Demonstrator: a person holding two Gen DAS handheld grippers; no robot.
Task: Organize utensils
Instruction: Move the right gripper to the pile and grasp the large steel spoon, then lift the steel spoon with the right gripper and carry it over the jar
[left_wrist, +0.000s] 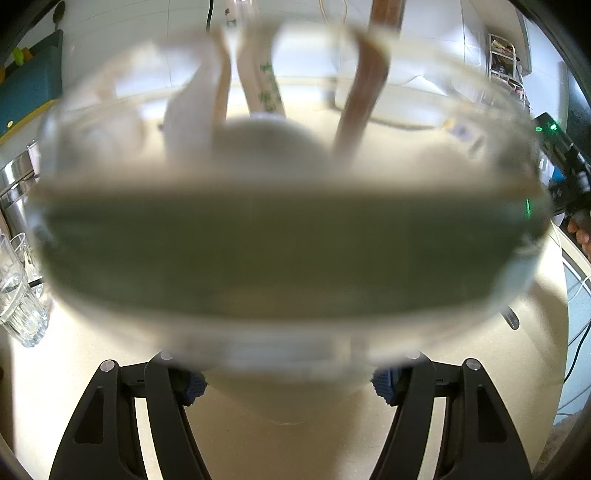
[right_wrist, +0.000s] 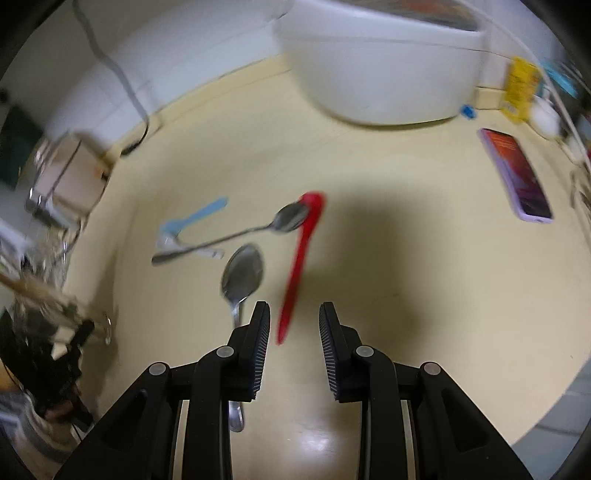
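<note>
My left gripper (left_wrist: 288, 384) is shut on a clear glass holder (left_wrist: 288, 236) that fills the left wrist view, blurred. Several utensils stand in it: white ones (left_wrist: 192, 118) and a brown handle (left_wrist: 365, 92). My right gripper (right_wrist: 294, 332) is open and empty above the cream counter. A red spoon (right_wrist: 301, 258) lies just ahead, its handle end between my fingertips. A large metal spoon (right_wrist: 242, 277) lies left of it, passing under my left finger. A second metal spoon (right_wrist: 236, 236) lies crosswise, its bowl on the red spoon's head. A light blue utensil (right_wrist: 195, 218) lies farther left.
Clear drinking glasses (left_wrist: 18, 291) stand at the left. A white appliance (right_wrist: 376, 66) stands at the back of the counter (right_wrist: 406, 295). A phone in a lilac case (right_wrist: 517, 177) lies at the right, a yellow packet (right_wrist: 521, 88) behind it. A metal rack (right_wrist: 62, 177) stands at the left.
</note>
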